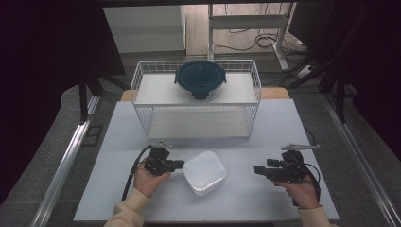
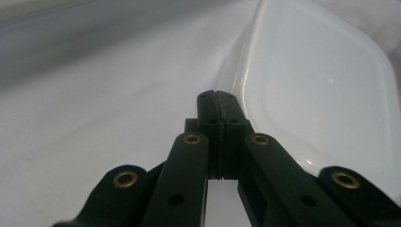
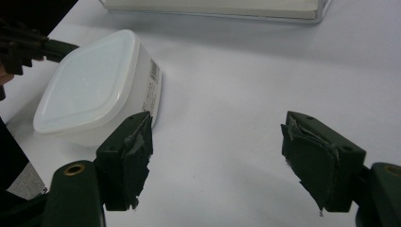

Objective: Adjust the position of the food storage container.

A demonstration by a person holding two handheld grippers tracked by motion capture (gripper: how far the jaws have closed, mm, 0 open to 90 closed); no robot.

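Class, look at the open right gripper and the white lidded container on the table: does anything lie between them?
Nothing visible does. Bare table separates the right gripper from the white container. The left gripper, jaws shut, sits at the container's far side, not in the path.

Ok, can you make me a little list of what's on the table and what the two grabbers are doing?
table: white top
rack: white wire shelf at the far side of the table
bowl: round, with a dark blue lid, on the rack's upper shelf
box: white plastic, lid on, on the table between the grippers
left gripper: jaws shut, tips right at the box's edge
right gripper: jaws wide open, pointing toward the box, not touching it
held: nothing seen between the jaws of either gripper
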